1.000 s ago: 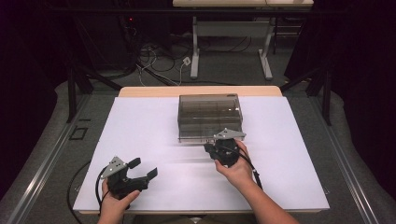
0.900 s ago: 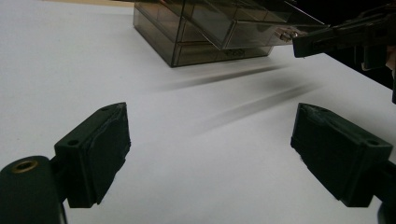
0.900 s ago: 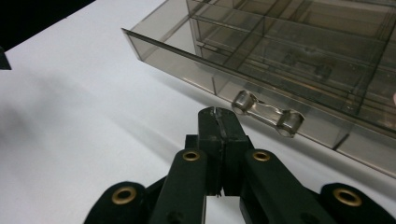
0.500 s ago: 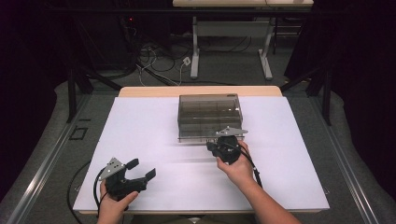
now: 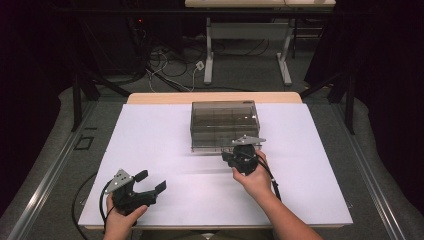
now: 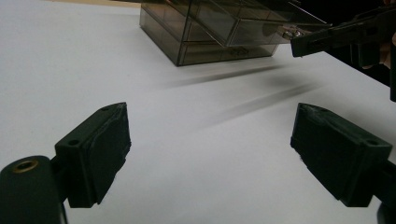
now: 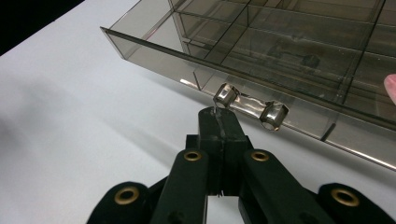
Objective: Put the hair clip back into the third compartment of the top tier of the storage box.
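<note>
A smoky clear drawer box [image 5: 224, 122] stands at the middle back of the white table [image 5: 160, 135]. Its top drawer [image 7: 280, 42] is pulled out a little and shows several empty compartments. My right gripper [image 5: 239, 150] is at the drawer's front. In the right gripper view its jaws are pressed together, and the right gripper [image 7: 218, 114] pinches the left end of the clear handle [image 7: 250, 105] with its two metal posts. My left gripper [image 5: 151, 181] is held near the front left edge, open. In its own view the left gripper [image 6: 210, 149] has nothing between its jaws.
The left gripper view looks across bare white tabletop to the box [image 6: 205, 32] and the right gripper [image 6: 336, 35]. Behind the table, the floor holds cables [image 5: 170, 65] and another table's legs [image 5: 207, 55]. Dark curtains stand on both sides.
</note>
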The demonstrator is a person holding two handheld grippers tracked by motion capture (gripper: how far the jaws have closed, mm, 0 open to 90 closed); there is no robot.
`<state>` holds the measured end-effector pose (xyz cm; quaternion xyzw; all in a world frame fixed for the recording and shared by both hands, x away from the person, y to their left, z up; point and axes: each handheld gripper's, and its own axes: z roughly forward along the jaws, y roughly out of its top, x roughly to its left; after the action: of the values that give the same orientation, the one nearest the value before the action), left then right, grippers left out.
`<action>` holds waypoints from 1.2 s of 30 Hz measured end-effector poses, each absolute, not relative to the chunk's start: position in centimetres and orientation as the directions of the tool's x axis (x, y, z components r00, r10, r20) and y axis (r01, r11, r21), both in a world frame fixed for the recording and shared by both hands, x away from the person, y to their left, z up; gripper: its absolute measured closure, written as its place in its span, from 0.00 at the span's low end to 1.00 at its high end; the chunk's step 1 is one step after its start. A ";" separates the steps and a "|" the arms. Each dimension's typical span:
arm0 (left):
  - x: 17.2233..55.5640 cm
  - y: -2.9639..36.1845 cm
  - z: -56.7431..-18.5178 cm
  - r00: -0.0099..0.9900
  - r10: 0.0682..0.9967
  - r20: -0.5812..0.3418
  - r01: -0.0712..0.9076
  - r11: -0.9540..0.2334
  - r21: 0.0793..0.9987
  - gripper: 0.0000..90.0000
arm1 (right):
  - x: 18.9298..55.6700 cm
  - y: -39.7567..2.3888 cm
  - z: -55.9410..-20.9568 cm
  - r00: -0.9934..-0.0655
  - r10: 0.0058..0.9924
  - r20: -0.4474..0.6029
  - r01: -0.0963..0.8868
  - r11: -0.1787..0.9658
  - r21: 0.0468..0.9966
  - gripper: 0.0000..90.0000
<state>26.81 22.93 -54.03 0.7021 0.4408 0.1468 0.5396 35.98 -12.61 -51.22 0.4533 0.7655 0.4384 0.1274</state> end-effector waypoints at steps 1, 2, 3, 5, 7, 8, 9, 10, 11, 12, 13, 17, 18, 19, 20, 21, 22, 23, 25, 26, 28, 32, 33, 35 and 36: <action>26.8 22.9 -54.0 0.568 0.778 -0.269 0.460 -0.029 0.888 0.13 | 35.9 -12.7 -51.1 -0.555 0.809 0.196 0.595 0.220 0.773 1.00; 26.8 22.9 -54.0 0.568 0.778 -0.269 0.460 -0.029 0.887 0.13 | 36.0 -12.7 -51.2 -0.553 0.809 0.200 0.584 0.205 0.785 1.00; 26.8 22.9 -54.0 0.568 0.779 -0.264 0.458 -0.033 0.888 0.13 | 36.0 -12.7 -51.2 -0.552 0.809 0.201 0.585 0.204 0.785 1.00; 26.8 22.9 -54.0 0.568 0.778 -0.269 0.460 -0.030 0.887 0.13 | 36.0 -12.7 -51.1 -0.551 0.810 0.200 0.586 0.205 0.784 1.00; 26.8 22.9 -54.0 0.567 0.778 -0.269 0.461 -0.029 0.887 0.13 | 36.1 -12.8 -51.1 -0.547 0.812 0.202 0.587 0.200 0.785 1.00; 26.8 22.9 -54.0 0.567 0.778 -0.271 0.461 -0.028 0.887 0.13 | 36.1 -12.8 -51.2 -0.547 0.811 0.208 0.582 0.190 0.790 1.00; 26.8 22.9 -54.0 0.567 0.778 -0.270 0.461 -0.028 0.887 0.13 | 36.1 -12.9 -51.1 -0.544 0.813 0.208 0.585 0.190 0.788 1.00; 26.8 22.9 -54.0 0.567 0.778 -0.270 0.461 -0.028 0.887 0.13 | 36.1 -12.9 -51.1 -0.542 0.814 0.208 0.585 0.188 0.789 1.00; 26.8 22.9 -54.0 0.568 0.780 -0.264 0.459 -0.033 0.888 0.13 | 36.1 -13.0 -51.1 -0.542 0.815 0.207 0.585 0.188 0.789 1.00; 26.8 22.9 -54.0 0.568 0.779 -0.264 0.458 -0.032 0.888 0.13 | 36.2 -13.0 -51.1 -0.538 0.818 0.203 0.585 0.189 0.789 1.00; 26.8 22.9 -54.1 0.568 0.778 -0.269 0.460 -0.029 0.887 0.13 | 36.2 -13.0 -51.1 -0.536 0.818 0.210 0.588 0.184 0.787 1.00; 26.8 22.9 -54.0 0.567 0.778 -0.269 0.461 -0.029 0.887 0.13 | 36.3 -13.1 -51.2 -0.533 0.819 0.211 0.590 0.182 0.786 1.00; 26.8 22.9 -54.1 0.567 0.779 -0.269 0.461 -0.029 0.887 0.13 | 36.3 -13.1 -51.2 -0.532 0.818 0.219 0.588 0.172 0.790 1.00; 26.8 22.9 -54.0 0.567 0.779 -0.268 0.461 -0.030 0.887 0.13 | 36.4 -13.2 -51.2 -0.534 0.818 0.214 0.590 0.179 0.788 1.00; 26.8 22.9 -54.1 0.567 0.779 -0.268 0.460 -0.029 0.888 0.13 | 36.4 -13.2 -51.2 -0.531 0.820 0.212 0.590 0.179 0.787 1.00; 26.8 22.9 -54.1 0.567 0.779 -0.267 0.459 -0.030 0.888 0.13 | 36.4 -13.2 -51.1 -0.530 0.821 0.211 0.592 0.180 0.786 1.00; 26.8 22.9 -54.1 0.567 0.779 -0.267 0.459 -0.030 0.888 0.13 | 36.4 -13.3 -51.2 -0.528 0.822 0.213 0.591 0.176 0.787 1.00; 26.8 22.9 -54.1 0.566 0.780 -0.267 0.460 -0.029 0.888 0.13 | 36.5 -13.3 -51.2 -0.529 0.822 0.212 0.590 0.177 0.788 1.00; 26.8 23.0 -54.1 0.566 0.780 -0.268 0.461 -0.029 0.887 0.13 | 36.5 -13.4 -51.2 -0.525 0.822 0.218 0.593 0.170 0.787 1.00; 26.8 23.0 -54.1 0.565 0.781 -0.266 0.460 -0.030 0.887 0.13 | 36.6 -13.4 -51.2 -0.524 0.823 0.219 0.593 0.169 0.787 1.00; 26.7 23.0 -54.1 0.564 0.782 -0.267 0.461 -0.029 0.887 0.13 | 36.7 -13.5 -51.2 -0.521 0.824 0.223 0.596 0.164 0.786 1.00; 26.7 23.0 -54.1 0.562 0.783 -0.266 0.459 -0.028 0.888 0.13 | 36.8 -13.6 -51.2 -0.516 0.826 0.227 0.598 0.158 0.786 1.00; 26.7 23.1 -54.0 0.563 0.782 -0.267 0.463 -0.031 0.886 0.13 | 36.8 -13.6 -51.2 -0.514 0.826 0.229 0.598 0.155 0.786 1.00; 26.7 23.1 -54.0 0.562 0.783 -0.268 0.464 -0.030 0.885 0.13 | 36.9 -13.7 -51.2 -0.515 0.826 0.230 0.597 0.153 0.788 1.00; 26.6 23.1 -54.0 0.560 0.783 -0.269 0.463 -0.027 0.886 0.13 | 37.0 -13.7 -51.2 -0.511 0.828 0.231 0.598 0.149 0.788 1.00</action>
<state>26.65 23.11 -54.04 0.7010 0.4446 0.1489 0.5373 36.97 -13.68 -51.19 0.4771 0.7469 0.4448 0.1294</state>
